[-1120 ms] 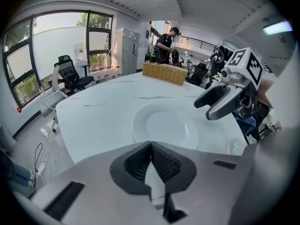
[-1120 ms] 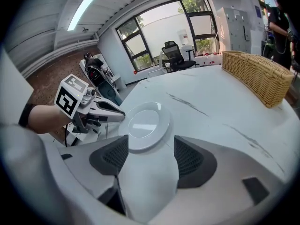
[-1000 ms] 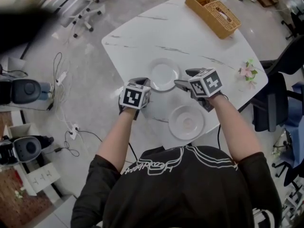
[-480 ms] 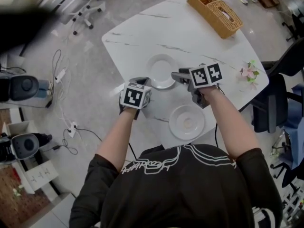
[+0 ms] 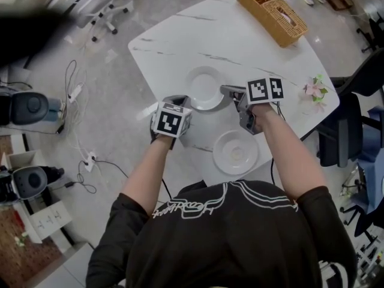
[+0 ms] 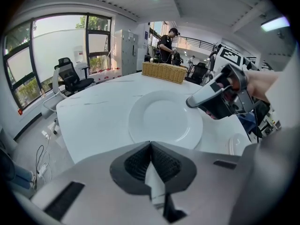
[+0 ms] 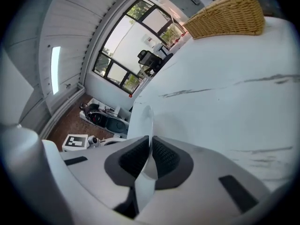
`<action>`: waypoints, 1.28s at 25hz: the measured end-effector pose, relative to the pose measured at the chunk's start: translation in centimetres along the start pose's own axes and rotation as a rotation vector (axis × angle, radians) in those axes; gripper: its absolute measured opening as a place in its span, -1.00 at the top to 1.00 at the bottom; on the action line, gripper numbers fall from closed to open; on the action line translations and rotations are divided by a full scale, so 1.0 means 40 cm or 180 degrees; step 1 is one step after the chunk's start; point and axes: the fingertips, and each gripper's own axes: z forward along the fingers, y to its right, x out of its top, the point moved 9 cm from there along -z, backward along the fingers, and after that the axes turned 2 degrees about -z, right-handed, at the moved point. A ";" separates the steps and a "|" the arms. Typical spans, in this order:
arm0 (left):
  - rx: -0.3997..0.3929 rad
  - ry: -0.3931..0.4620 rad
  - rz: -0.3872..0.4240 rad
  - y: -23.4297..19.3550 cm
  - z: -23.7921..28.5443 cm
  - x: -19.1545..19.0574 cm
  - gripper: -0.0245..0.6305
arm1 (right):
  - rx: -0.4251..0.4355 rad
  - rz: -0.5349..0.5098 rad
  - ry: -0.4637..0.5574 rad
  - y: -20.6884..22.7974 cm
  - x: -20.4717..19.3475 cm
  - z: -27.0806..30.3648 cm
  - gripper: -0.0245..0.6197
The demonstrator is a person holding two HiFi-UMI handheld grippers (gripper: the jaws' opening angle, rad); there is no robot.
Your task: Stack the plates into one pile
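Two white plates lie on the white marble table (image 5: 240, 47). The far plate (image 5: 204, 87) (image 6: 161, 118) is in the middle, the near plate (image 5: 236, 153) by the front edge. My right gripper (image 5: 225, 90) (image 7: 149, 137) (image 6: 190, 102) is at the far plate's right rim. Its jaws have just been closing, and they are shut on that rim (image 7: 143, 121), which shows edge-on between the pads. My left gripper (image 5: 176, 101) (image 6: 150, 144) hovers just left of the far plate, shut, with nothing in it.
A wicker basket (image 5: 270, 6) (image 6: 164, 71) (image 7: 229, 15) stands at the table's far corner. A small flower sprig (image 5: 312, 90) lies near the right edge. Office chairs (image 5: 99, 8) and cables (image 5: 78, 95) are on the floor to the left, a dark chair (image 5: 345, 131) to the right.
My right gripper has rolled, its marker cube now facing up, and its jaws have closed on the far plate's right rim. The left gripper and both plates have stayed put.
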 end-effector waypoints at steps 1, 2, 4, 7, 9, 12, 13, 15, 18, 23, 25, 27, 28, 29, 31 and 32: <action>0.0008 0.0020 -0.0009 -0.001 0.001 -0.004 0.85 | 0.0050 0.0097 0.0035 0.001 -0.004 -0.001 0.79; 0.0015 0.0042 -0.0027 -0.001 0.001 -0.007 0.85 | 0.0100 0.0175 0.0069 0.000 -0.008 -0.002 0.80; 0.0019 0.0078 -0.0072 0.002 -0.002 -0.010 0.85 | 0.0183 0.0262 0.0134 -0.006 -0.012 -0.007 0.82; 0.0067 0.0057 -0.0099 0.013 -0.016 -0.014 0.85 | 0.0215 0.0295 0.0244 -0.018 -0.017 -0.019 0.82; 0.0110 0.0060 -0.0111 0.021 -0.032 -0.028 0.85 | 0.0216 0.0322 0.0323 -0.025 -0.028 -0.028 0.83; 0.0184 0.0147 -0.0159 0.035 -0.070 -0.044 0.85 | 0.0246 0.0383 0.0425 -0.029 -0.037 -0.054 0.83; 0.0208 0.0177 -0.0179 0.042 -0.087 -0.049 0.85 | 0.0271 0.0383 0.0449 -0.032 -0.038 -0.066 0.83; 0.0235 0.0214 -0.0225 0.061 -0.124 -0.069 0.85 | 0.0346 0.0360 0.0489 -0.046 -0.047 -0.094 0.83; 0.0188 0.0275 -0.0422 0.099 -0.186 -0.116 0.85 | 0.0462 0.0368 0.0556 -0.074 -0.080 -0.144 0.83; 0.0153 0.0523 -0.0774 0.172 -0.298 -0.174 0.85 | 0.0619 0.0376 0.0642 -0.110 -0.126 -0.234 0.82; 0.0188 0.0641 -0.0851 0.202 -0.347 -0.189 0.85 | 0.0663 0.0355 0.0663 -0.126 -0.143 -0.271 0.82; 0.0236 0.0761 -0.0871 0.232 -0.388 -0.193 0.85 | 0.0721 0.0312 0.0686 -0.143 -0.157 -0.306 0.82; 0.0260 0.0809 -0.0859 0.249 -0.406 -0.194 0.85 | 0.0745 0.0287 0.0694 -0.148 -0.167 -0.323 0.82; 0.0286 0.0853 -0.0839 0.268 -0.421 -0.196 0.85 | 0.0758 0.0262 0.0699 -0.153 -0.179 -0.341 0.82; 0.0324 0.0945 -0.0804 0.317 -0.450 -0.203 0.85 | 0.0810 0.0213 0.0711 -0.158 -0.212 -0.382 0.82; 0.0334 0.0994 -0.0797 0.343 -0.463 -0.206 0.85 | 0.0824 0.0193 0.0712 -0.157 -0.231 -0.405 0.82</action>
